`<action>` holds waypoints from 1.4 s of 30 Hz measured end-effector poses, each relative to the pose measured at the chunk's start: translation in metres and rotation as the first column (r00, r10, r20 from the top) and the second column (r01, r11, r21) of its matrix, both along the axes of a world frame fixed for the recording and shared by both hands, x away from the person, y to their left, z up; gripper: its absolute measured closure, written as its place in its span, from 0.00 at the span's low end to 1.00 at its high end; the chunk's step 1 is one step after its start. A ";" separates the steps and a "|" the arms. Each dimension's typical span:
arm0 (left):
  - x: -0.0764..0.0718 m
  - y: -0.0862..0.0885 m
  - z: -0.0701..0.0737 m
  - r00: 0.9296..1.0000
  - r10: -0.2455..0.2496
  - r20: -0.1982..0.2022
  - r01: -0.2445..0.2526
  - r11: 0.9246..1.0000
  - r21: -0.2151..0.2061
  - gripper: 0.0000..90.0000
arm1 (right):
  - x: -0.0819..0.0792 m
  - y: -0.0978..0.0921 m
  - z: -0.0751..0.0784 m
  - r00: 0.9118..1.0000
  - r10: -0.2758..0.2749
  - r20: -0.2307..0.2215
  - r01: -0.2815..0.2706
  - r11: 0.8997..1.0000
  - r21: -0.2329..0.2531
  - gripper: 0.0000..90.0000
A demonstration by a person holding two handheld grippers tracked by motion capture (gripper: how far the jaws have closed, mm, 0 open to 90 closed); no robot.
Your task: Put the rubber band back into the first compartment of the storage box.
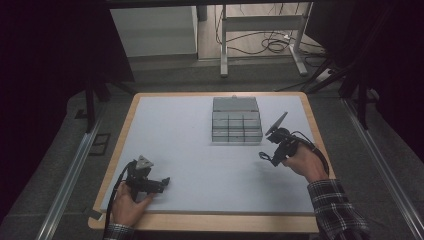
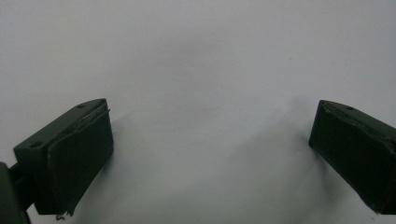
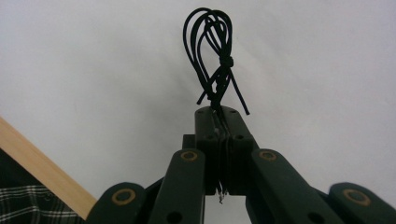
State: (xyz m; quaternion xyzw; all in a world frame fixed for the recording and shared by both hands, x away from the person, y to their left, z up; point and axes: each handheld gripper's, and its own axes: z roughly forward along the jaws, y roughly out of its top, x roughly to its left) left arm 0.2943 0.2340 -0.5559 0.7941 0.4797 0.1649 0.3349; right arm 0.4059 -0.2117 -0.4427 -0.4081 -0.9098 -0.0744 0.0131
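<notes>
Pinching a knotted bundle of black cord [image 3: 215,56] between its closed jaws, the right gripper [image 1: 265,156] hovers just right of the grey compartment box [image 1: 236,121]. Well left of it, the left gripper [image 2: 210,154] rests spread apart, probably touching the table [image 1: 200,150].

Compartment box [image 1: 236,126] contents too small to tell in high view. Cord bundle [image 3: 215,60] lower end hidden between right gripper [image 3: 219,122] jaws. Left gripper [image 2: 210,154] jaws cut off by bottom edge.
</notes>
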 end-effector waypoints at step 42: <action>0.000 0.000 0.000 1.000 0.003 -0.002 -0.003 1.000 -0.002 0.00 | 0.031 0.041 0.037 0.980 -0.025 0.199 -0.009 0.986 0.166 0.96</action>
